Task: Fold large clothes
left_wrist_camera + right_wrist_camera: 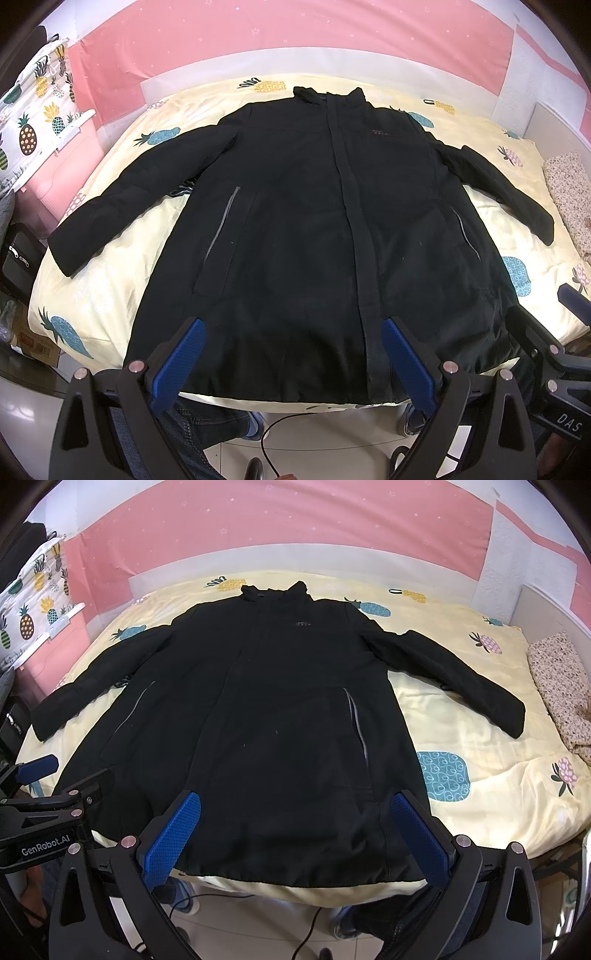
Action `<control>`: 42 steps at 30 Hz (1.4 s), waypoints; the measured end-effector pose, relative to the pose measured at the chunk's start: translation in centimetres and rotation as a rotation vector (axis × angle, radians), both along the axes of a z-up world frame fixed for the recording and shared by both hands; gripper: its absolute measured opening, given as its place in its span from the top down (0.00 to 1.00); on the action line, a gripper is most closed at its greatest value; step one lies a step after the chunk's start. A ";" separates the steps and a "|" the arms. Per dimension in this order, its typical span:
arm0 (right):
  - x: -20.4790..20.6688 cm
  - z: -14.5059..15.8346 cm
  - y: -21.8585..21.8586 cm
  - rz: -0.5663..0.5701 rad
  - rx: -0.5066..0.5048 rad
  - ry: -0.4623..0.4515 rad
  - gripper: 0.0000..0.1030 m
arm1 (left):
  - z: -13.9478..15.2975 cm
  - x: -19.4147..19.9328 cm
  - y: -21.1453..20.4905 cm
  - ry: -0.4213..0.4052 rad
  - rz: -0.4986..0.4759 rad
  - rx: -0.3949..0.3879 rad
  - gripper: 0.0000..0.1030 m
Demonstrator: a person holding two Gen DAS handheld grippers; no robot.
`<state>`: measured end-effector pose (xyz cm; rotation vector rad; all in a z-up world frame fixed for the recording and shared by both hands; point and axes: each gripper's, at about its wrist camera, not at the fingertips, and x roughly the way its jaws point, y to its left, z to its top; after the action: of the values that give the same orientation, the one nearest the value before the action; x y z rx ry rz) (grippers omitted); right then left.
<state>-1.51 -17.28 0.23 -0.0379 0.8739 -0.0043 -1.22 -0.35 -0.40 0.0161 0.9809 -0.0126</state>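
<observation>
A large black jacket (314, 206) lies flat and face up on the bed, collar far, hem near, both sleeves spread out to the sides. It also shows in the right wrist view (266, 709). My left gripper (295, 328) is open and empty, held above the hem near the bed's front edge. My right gripper (295, 805) is open and empty, also above the hem, to the right of the left one. The right gripper shows at the right edge of the left wrist view (535, 332), and the left gripper at the left edge of the right wrist view (55, 775).
The bed has a yellow pineapple-print cover (524, 206). A floral cloth (557, 686) lies at the bed's right side. A pink cabinet (62, 162) stands at the left. A pink wall is behind. A cable (269, 443) and the person's legs are on the floor below.
</observation>
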 end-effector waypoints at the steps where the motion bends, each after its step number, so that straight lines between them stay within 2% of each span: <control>1: 0.0 -0.1 0.0 0.000 0.000 0.001 0.00 | -0.3 0.8 0.3 0.002 -0.003 0.001 0.05; 28: 0.8 -1.2 0.3 0.018 0.009 0.026 0.00 | -2.0 1.3 0.8 0.030 0.002 -0.004 0.05; 39: 2.3 -2.0 0.5 0.037 0.033 0.029 0.00 | -3.1 3.0 2.0 0.042 0.024 -0.002 0.05; 42: 3.5 -2.0 0.9 0.067 0.047 0.012 0.00 | -3.7 4.1 3.4 0.041 0.050 -0.032 0.05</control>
<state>1.96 -16.37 -1.81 -0.0231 0.8837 0.0789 2.84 3.09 -4.06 -0.0378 1.0221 0.0176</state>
